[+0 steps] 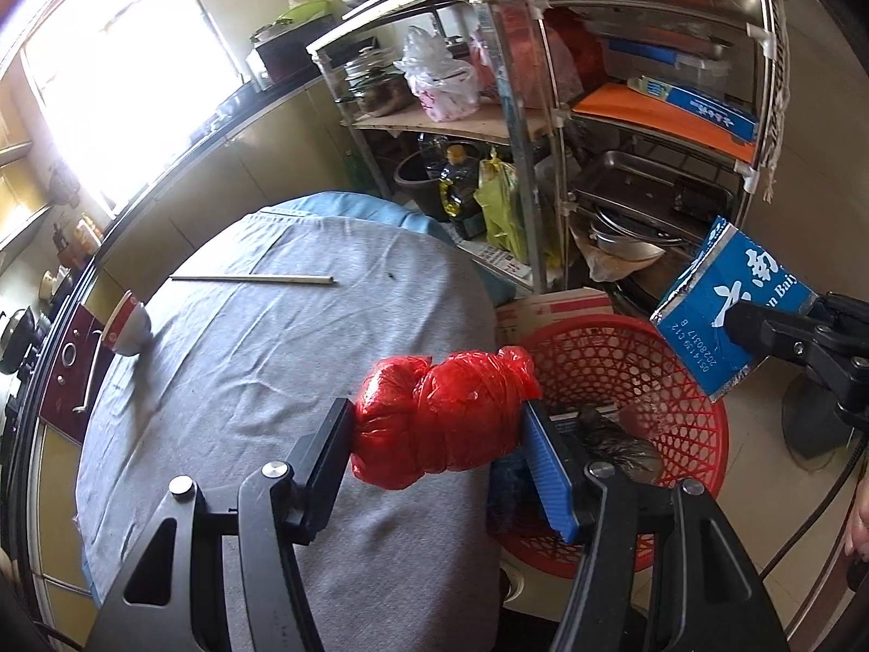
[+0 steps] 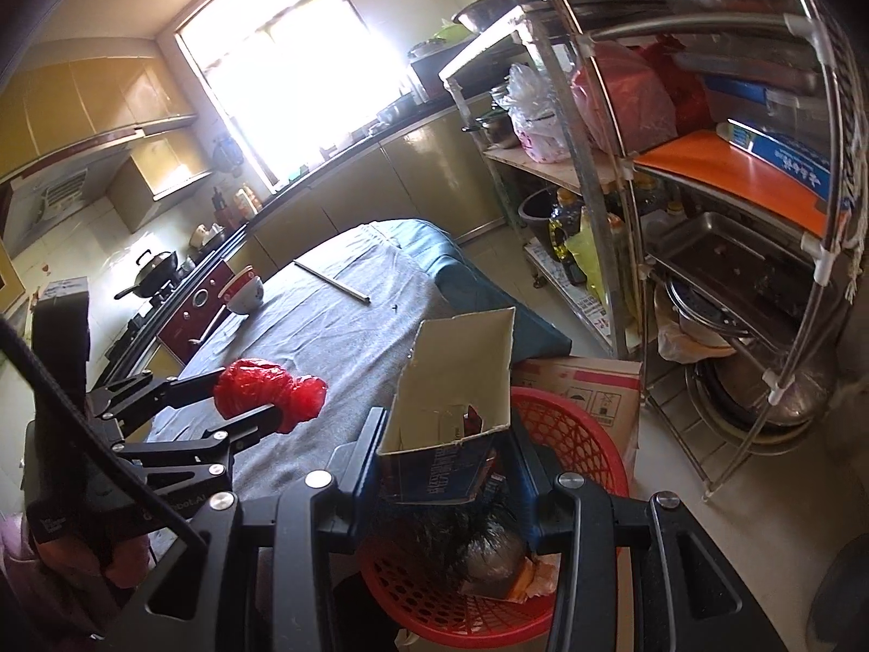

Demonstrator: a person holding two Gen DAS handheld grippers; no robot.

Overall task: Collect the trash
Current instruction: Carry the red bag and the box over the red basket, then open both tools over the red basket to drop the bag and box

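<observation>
My left gripper (image 1: 440, 434) is shut on a knotted red plastic bag (image 1: 445, 413) and holds it over the right edge of the grey-clothed table (image 1: 260, 358), beside the red mesh basket (image 1: 700, 434). The bag also shows in the right wrist view (image 2: 266, 386) with the left gripper (image 2: 250, 402). My right gripper (image 2: 445, 456) is shut on an opened blue carton (image 2: 451, 396) and holds it above the basket (image 2: 586, 440), which holds dark trash (image 2: 478, 538). In the left wrist view the carton (image 1: 728, 304) hangs over the basket's far right rim.
A red-and-white bowl (image 1: 127, 328) and a pair of chopsticks (image 1: 250, 279) lie on the table. A cardboard box (image 2: 586, 380) sits behind the basket. A metal shelf rack (image 2: 706, 217) full of pans and bags stands to the right. Kitchen counter and stove (image 2: 157, 271) are at left.
</observation>
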